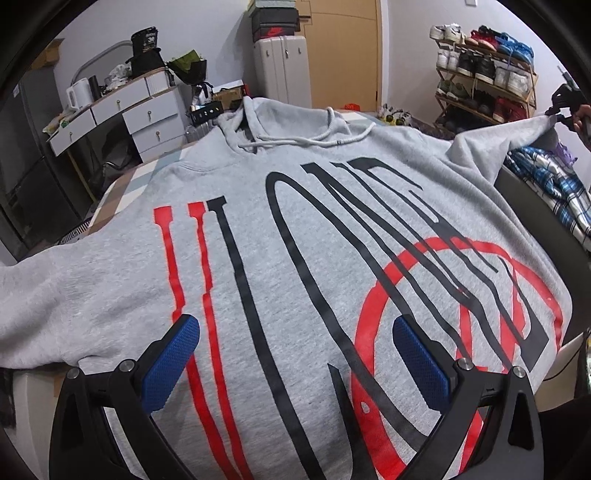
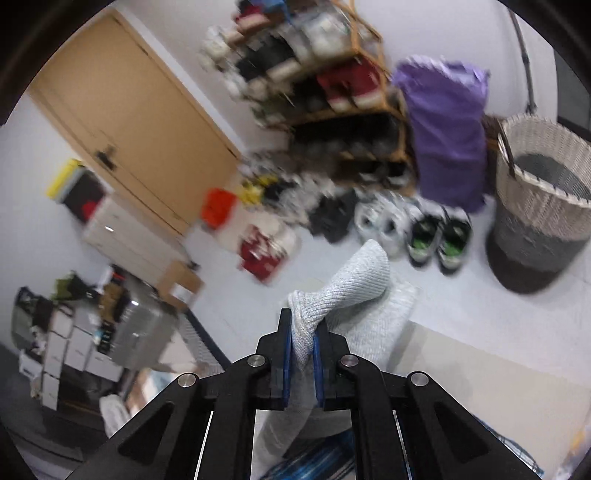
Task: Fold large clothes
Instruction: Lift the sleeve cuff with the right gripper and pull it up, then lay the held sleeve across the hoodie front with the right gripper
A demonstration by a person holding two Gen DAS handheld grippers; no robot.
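Two claws, one grey hoodie [image 1: 295, 258] — it lies face up on the bed, hood toward the far side, body spread flat. My right gripper [image 2: 302, 343] is clamped on the ribbed sleeve cuff [image 2: 351, 284], the knit bunched between the blue pads [image 2: 286, 369]; the left-wrist view shows that sleeve pulled up off the bed at the far right. My left gripper [image 1: 295, 354] hangs over the lower chest with its jaws wide and nothing between them.

Step in hand, as I read it: fold that sleeve in across the chest. To do it well — keep the cuff pinched, carry it low and level over the print, lay the sleeve straight so the shoulder crease runs parallel to the side seam. Left claw could pin the body down near the shoulder so the torso doesn't drag.

Writing: big black stretched letters on the chest, red strokes and a red ring overlapping — too distorted for me to read with confidence. Dark shoebox [image 1: 275, 22] on the white suitcase [image 1: 282, 70] carries a red logo; can't tell the brand.
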